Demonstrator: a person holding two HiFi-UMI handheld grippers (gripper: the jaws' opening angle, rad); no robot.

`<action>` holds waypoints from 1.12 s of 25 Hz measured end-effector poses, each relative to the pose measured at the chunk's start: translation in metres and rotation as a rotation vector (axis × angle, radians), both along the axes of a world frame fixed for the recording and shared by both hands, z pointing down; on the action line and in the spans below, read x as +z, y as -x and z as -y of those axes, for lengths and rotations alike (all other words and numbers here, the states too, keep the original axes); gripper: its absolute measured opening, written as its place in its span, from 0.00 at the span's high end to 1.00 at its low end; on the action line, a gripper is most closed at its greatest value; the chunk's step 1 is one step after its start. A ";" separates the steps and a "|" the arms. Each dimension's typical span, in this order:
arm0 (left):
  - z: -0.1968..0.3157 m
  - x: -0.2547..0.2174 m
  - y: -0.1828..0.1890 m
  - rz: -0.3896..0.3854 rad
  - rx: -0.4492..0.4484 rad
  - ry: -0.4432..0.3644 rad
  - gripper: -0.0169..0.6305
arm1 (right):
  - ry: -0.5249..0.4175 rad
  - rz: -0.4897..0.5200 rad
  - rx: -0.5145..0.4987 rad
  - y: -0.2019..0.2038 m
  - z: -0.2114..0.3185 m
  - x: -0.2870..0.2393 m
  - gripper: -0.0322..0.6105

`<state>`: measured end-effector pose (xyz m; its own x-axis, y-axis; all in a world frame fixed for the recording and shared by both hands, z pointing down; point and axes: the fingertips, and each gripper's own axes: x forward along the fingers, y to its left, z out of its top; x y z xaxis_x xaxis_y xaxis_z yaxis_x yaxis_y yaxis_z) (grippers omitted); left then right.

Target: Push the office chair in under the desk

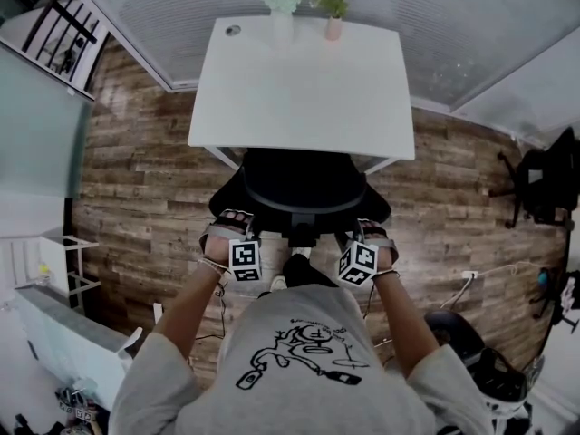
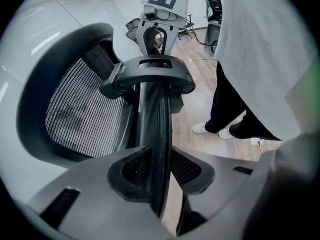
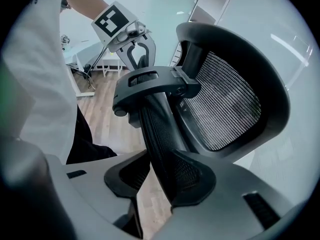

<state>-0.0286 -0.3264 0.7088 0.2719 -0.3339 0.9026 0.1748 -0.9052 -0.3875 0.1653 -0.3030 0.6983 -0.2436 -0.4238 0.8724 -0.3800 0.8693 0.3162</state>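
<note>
office chair (image 1: 304,193): back read as black open mesh, frame as matt black plastic | desk (image 1: 304,89): top read as smooth matt white | floor (image 1: 136,179): grained wood planks, slight sheen noted | shirt (image 1: 308,370): grey printed cloth noted

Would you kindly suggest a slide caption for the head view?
Left gripper and right gripper grip the office chair by its backrest, right at the white desk's near edge.

Room: brown wood-plank floor (image 1: 136,175) beneath the left claw (image 1: 227,223) and right claw (image 1: 367,232); pale ribbed wall panels (image 1: 471,25) well ahead of both; frosted glass panel (image 1: 36,125) and white shelf unit (image 1: 68,261) left of the left claw; black spare chair (image 1: 544,184) far right of the right claw.
</note>
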 end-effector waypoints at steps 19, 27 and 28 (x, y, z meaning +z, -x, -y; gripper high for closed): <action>0.026 -0.001 -0.007 0.017 -0.012 0.020 0.80 | -0.005 0.002 -0.011 -0.007 0.028 -0.002 0.72; 0.028 -0.004 -0.006 0.010 -0.037 0.015 0.76 | 0.027 0.033 0.002 -0.004 0.028 -0.006 0.69; 0.028 -0.004 -0.006 0.011 -0.040 0.011 0.75 | 0.035 0.039 0.006 -0.004 0.028 -0.006 0.68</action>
<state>-0.0222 -0.3548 0.7046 0.2488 -0.3342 0.9091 0.1427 -0.9157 -0.3757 0.1689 -0.3310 0.6919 -0.2751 -0.3950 0.8765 -0.3966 0.8771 0.2709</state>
